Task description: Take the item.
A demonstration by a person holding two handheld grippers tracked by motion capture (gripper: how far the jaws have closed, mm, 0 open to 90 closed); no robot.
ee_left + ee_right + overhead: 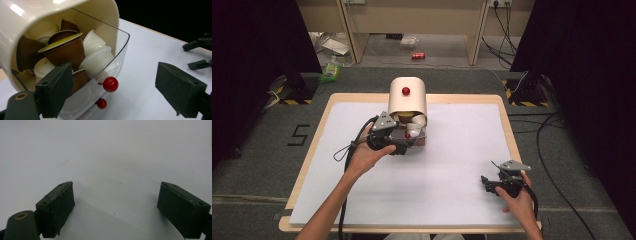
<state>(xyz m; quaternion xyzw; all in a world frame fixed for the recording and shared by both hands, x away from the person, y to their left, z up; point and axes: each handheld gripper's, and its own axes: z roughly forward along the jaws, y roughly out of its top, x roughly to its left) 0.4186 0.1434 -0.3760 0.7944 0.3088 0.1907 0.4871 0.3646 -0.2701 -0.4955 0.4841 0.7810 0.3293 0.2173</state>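
Note:
A cream dispenser (408, 100) with a curved hood and a red knob (405, 91) stands at the table's far middle. Its clear drawer (119, 53) is pulled out and holds several brown capsules (65, 50) and white cups (97, 61). The drawer's own red knob (110, 84) sits at its front rim. My left gripper (403, 146) is open right in front of the drawer, and in the left gripper view the left gripper (117, 96) has the knob between its jaws, untouched. My right gripper (486, 183) rests open on the white mat at the near right; in the right gripper view the right gripper (116, 207) holds nothing.
A white mat (452, 165) covers the wooden table (507, 125). Dark curtains hang on both sides. Cables (547, 150) run over the floor at the right, and a red can (418, 55) lies on the floor beyond the table.

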